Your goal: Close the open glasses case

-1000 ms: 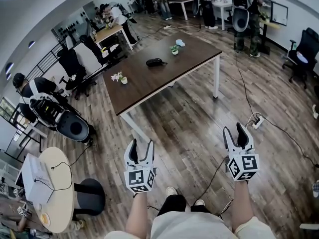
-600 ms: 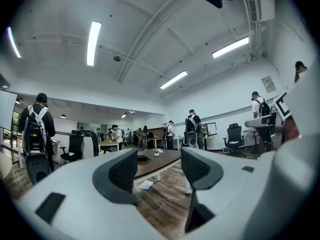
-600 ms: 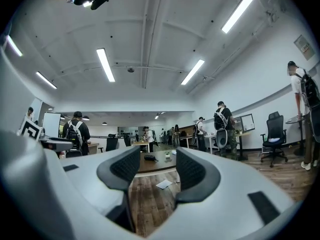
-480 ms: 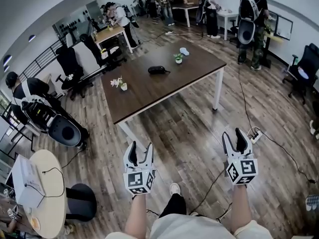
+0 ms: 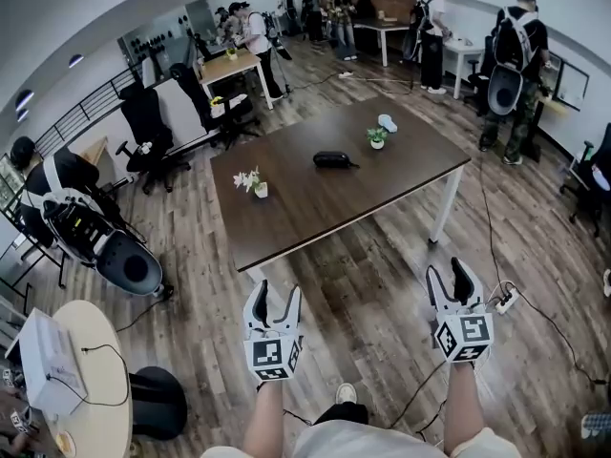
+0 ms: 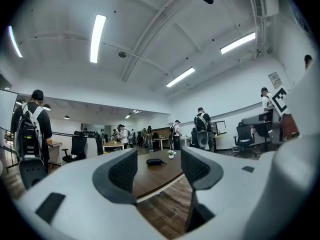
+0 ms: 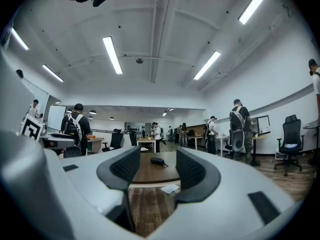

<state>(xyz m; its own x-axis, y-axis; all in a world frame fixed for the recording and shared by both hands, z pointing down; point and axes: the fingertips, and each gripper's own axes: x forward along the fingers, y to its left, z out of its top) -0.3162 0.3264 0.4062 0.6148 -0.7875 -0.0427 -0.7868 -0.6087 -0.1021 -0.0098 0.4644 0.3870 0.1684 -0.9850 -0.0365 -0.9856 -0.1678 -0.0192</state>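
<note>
The black glasses case point(image 5: 331, 160) lies near the middle of a dark wooden table point(image 5: 286, 218), well ahead of both grippers. It is too far off to tell whether its lid is up. My left gripper point(image 5: 272, 301) and right gripper point(image 5: 453, 280) are held level over the wood floor, short of the table's near edge, both open and empty. The left gripper view frames the case point(image 6: 156, 161) between its open jaws point(image 6: 160, 173). The right gripper view shows the case point(image 7: 159, 160) between its jaws point(image 7: 156, 171) in the same way.
On the table stand a small pot of white flowers point(image 5: 254, 184), a green plant point(image 5: 377, 138) and a pale blue object point(image 5: 388, 122). A power strip point(image 5: 506, 300) and cables lie on the floor at right. Office chairs point(image 5: 148, 127), a round table point(image 5: 86, 389) and several people surround the area.
The person has walked toward the table, carrying both grippers forward. The table and case now sit nearer and further right in the head view. Jaws unchanged.
</note>
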